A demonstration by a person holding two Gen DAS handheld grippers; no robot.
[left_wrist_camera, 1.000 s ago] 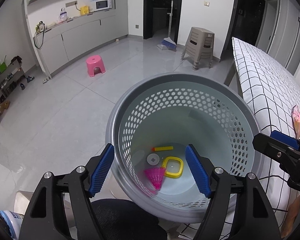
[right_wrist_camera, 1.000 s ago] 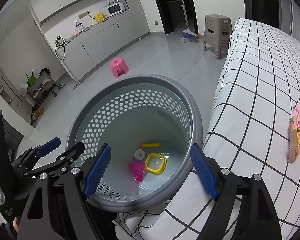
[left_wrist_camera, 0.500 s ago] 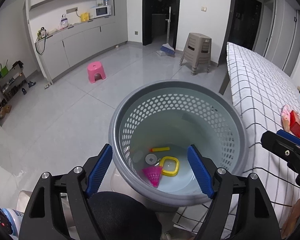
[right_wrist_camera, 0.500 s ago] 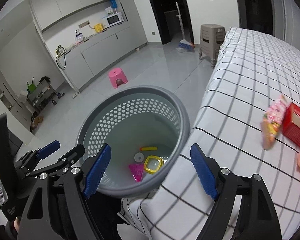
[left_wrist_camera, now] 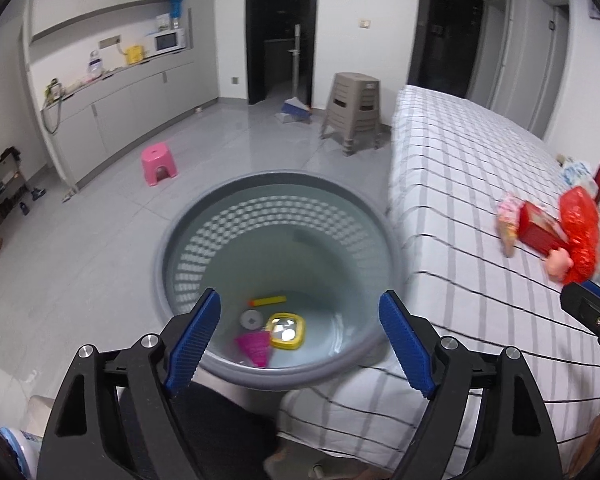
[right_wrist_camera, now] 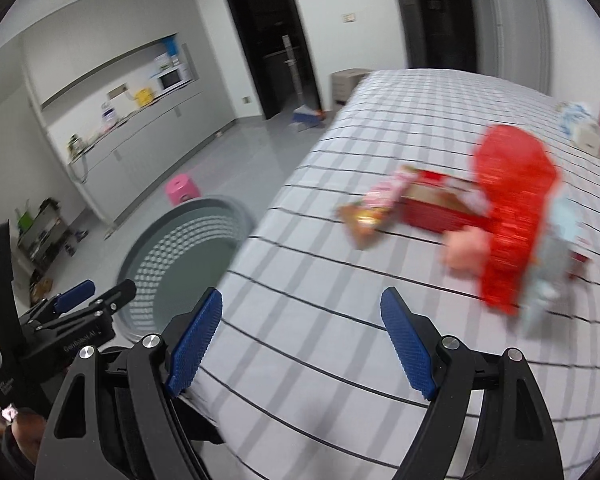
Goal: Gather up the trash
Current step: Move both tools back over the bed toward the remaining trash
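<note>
The left gripper (left_wrist_camera: 300, 338), low in its frame, has just opened wide, empty, above the basket (left_wrist_camera: 180, 240).

The right gripper (right_wrist_camera: 302, 338) is wide and empty too. The trash pile (right_wrist_camera: 512, 216) sits at the right on the bed (right_wrist_camera: 300, 272). Reach slowly and grab one piece.

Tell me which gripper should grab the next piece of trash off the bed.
Probably the right gripper: open and empty, it faces the red bag and red box on the checked bed. The left gripper, jaws just opening and empty, looks into the basket.
</note>
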